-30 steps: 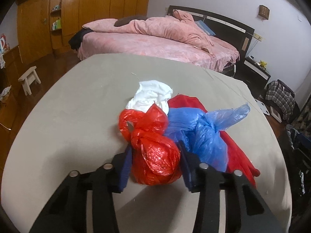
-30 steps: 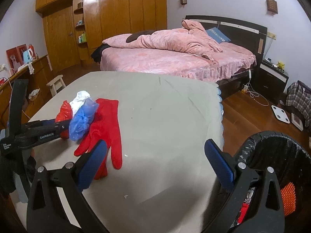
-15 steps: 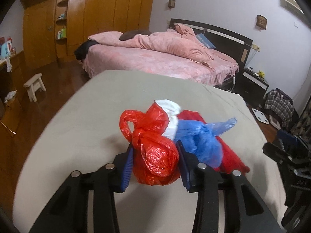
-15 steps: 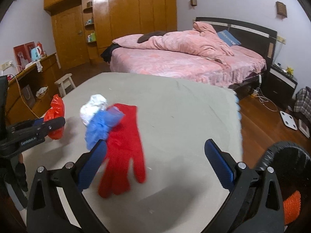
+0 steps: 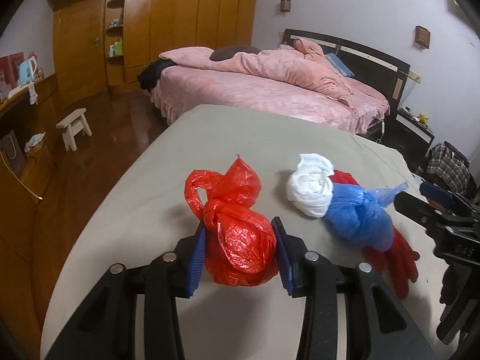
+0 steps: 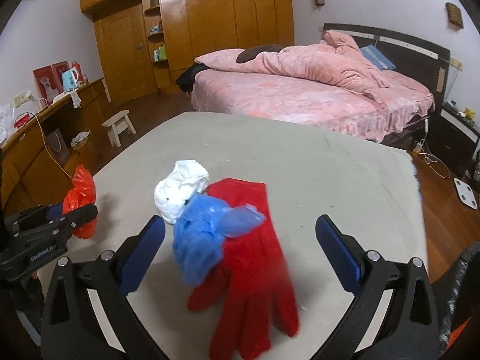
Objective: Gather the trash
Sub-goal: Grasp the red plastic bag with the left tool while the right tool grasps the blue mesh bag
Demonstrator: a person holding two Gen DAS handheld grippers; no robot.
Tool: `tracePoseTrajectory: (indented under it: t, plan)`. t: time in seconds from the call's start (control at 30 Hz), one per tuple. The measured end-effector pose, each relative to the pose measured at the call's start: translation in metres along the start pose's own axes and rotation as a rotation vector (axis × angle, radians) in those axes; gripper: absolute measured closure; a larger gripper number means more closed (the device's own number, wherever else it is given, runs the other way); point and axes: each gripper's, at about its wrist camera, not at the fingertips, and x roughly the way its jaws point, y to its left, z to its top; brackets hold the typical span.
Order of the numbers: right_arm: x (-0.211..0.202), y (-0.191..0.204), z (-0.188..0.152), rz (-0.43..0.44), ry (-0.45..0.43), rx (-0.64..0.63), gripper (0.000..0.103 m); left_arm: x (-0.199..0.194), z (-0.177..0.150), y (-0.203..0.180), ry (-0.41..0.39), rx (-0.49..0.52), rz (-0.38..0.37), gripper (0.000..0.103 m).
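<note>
Gripping: the left gripper pinches a knotted red plastic bag between its blue pads, one pad on each side of the bag's bulging lower half.
Red bag contents: the knot closes it; what fills it cannot be seen.
Bag's place: in the right wrist view the red bag hangs at the left edge of the grey-covered table, apart from the other trash.
Right gripper: jaws spread wide, nothing between the pads, poised over the pile.
Pile on table: a knotted blue plastic bag lies on a red glove; a white crumpled bundle touches the blue bag's far side.
Blue bag contents: hidden.
Bin: a dark rim shows at the right edge; its contents cannot be made out.
</note>
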Motion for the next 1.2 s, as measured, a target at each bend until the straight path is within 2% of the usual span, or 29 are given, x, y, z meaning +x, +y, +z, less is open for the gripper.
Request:
tracePoseTrajectory:
  t: [0.27, 0.4, 0.47, 0.63, 0.73, 0.93, 1.2]
  plan:
    - [0.027, 0.023, 0.001, 0.007, 0.049, -0.055, 0.006, 0.002, 0.001, 0.013, 0.0, -0.008, 0.018, 0.061]
    - [0.042, 0.032, -0.001, 0.016, 0.096, -0.074, 0.023, 0.001, 0.002, 0.015, -0.004, -0.007, 0.023, 0.061]
    - [0.049, 0.036, -0.002, 0.016, 0.119, -0.08, 0.026, 0.0, 0.003, 0.016, -0.008, -0.009, 0.023, 0.061]
    - [0.059, 0.044, -0.007, 0.029, 0.178, -0.116, 0.056, -0.002, 0.003, 0.019, -0.009, -0.017, 0.024, 0.061]
    - [0.056, 0.045, -0.008, 0.048, 0.177, -0.126, 0.062, -0.002, 0.003, 0.02, -0.009, -0.019, 0.023, 0.061]
    - [0.029, 0.036, 0.003, 0.102, 0.122, -0.081, 0.064, -0.007, 0.005, 0.016, -0.013, -0.019, 0.014, 0.061]
    - [-0.019, 0.019, 0.011, 0.145, 0.052, -0.034, 0.064, -0.022, 0.009, -0.009, -0.04, 0.013, -0.023, 0.061]
